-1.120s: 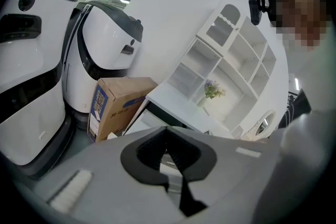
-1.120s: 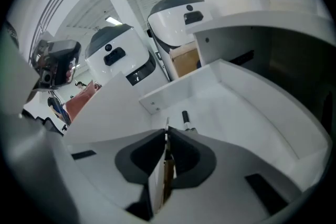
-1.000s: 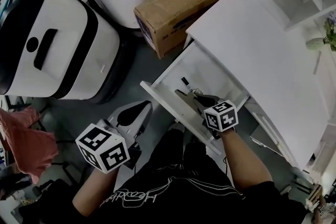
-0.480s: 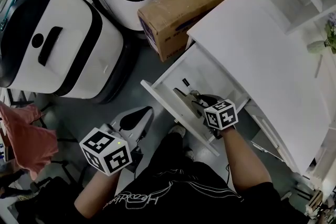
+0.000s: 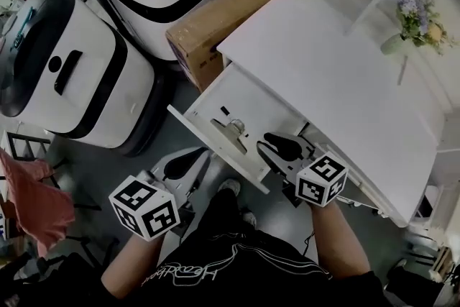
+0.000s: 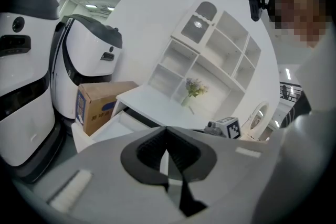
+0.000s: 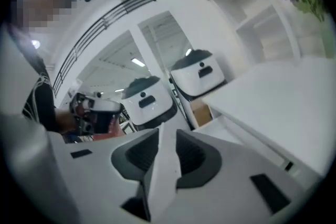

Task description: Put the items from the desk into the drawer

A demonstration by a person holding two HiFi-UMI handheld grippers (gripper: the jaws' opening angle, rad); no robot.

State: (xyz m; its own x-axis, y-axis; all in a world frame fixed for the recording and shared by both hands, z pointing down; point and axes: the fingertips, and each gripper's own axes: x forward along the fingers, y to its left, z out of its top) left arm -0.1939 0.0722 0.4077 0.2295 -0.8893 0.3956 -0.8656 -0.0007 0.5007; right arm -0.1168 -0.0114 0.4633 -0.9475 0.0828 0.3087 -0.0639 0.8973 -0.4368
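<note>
Drawer (image 5: 248, 93), white and boxy at frame centre, holds two things: one silvery metal clip (image 5: 231, 130) and one small black oblong item (image 5: 225, 111). Left gripper (image 5: 195, 156) jaws are together. Right gripper (image 5: 269, 142) jaws are slightly apart, empty.

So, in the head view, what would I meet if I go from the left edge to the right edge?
Red cloth → left hand-held gripper → right hand-held gripper → flower vase.
</note>
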